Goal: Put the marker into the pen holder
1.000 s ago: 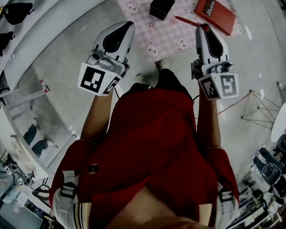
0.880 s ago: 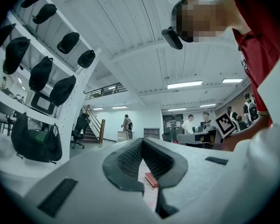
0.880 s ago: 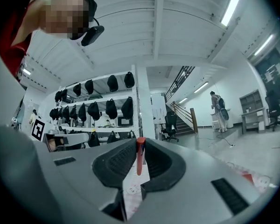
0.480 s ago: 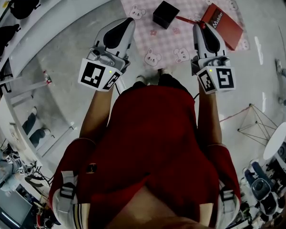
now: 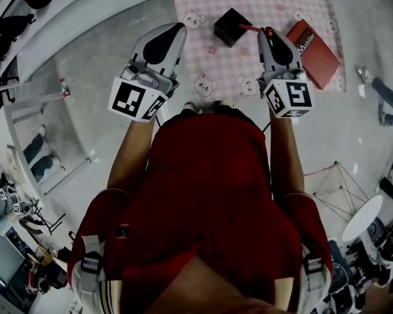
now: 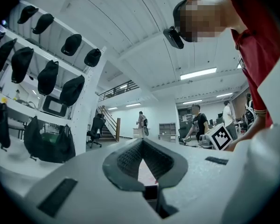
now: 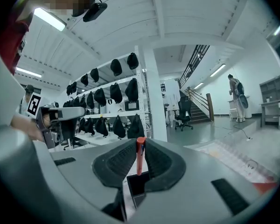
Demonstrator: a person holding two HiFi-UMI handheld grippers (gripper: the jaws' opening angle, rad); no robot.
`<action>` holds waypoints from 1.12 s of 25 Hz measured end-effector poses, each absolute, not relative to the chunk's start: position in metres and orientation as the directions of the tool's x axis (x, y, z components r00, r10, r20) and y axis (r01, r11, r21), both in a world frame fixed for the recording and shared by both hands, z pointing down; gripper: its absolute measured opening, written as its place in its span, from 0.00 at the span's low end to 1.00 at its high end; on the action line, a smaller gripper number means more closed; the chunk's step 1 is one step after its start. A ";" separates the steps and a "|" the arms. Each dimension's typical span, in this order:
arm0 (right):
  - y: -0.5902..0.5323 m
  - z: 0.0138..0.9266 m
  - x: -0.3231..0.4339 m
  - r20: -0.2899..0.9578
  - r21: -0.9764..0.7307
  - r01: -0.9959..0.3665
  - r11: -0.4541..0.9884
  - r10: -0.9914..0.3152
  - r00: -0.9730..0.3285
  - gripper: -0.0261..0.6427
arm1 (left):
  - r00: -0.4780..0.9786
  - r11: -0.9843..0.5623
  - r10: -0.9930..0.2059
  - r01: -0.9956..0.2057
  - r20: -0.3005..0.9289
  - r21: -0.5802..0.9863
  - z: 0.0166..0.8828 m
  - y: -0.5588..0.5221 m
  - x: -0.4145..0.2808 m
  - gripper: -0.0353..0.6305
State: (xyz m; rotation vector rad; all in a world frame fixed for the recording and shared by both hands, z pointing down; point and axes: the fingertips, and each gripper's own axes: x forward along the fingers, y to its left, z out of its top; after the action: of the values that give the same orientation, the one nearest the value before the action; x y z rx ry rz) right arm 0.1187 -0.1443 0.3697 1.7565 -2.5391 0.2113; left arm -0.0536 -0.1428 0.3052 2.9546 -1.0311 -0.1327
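Note:
The black square pen holder (image 5: 232,27) stands on the pink checked mat (image 5: 203,5). My right gripper (image 5: 267,33) is shut on the red marker (image 5: 251,28), whose free end reaches the holder's right edge. In the right gripper view the marker (image 7: 139,155) stands upright between the pads, with the holder's dark opening (image 7: 136,186) just below it. My left gripper (image 5: 178,26) hovers over the mat's left edge, left of the holder. Its jaws (image 6: 141,143) meet at the tips with nothing between them.
A red book (image 5: 316,52) lies on the mat to the right of my right gripper. White shelving with dark caps (image 5: 26,18) runs along the left. A person's legs (image 5: 386,103) show at the far right on the grey floor.
The right gripper has carried the marker leftward, from beside the red book to the pen holder's edge. The left gripper has barely shifted.

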 end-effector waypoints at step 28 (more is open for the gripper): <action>-0.195 0.460 0.132 0.245 -0.051 -0.841 0.539 -0.809 -0.534 0.12 | 0.663 -0.661 -0.749 -0.748 0.008 0.067 0.344 -0.153 -0.008 0.06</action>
State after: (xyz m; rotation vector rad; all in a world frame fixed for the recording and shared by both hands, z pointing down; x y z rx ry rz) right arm 0.1317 -0.1951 0.4603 1.4019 -2.5832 0.2412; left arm -0.0084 -0.1535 0.3438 2.8050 -1.2638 -0.0315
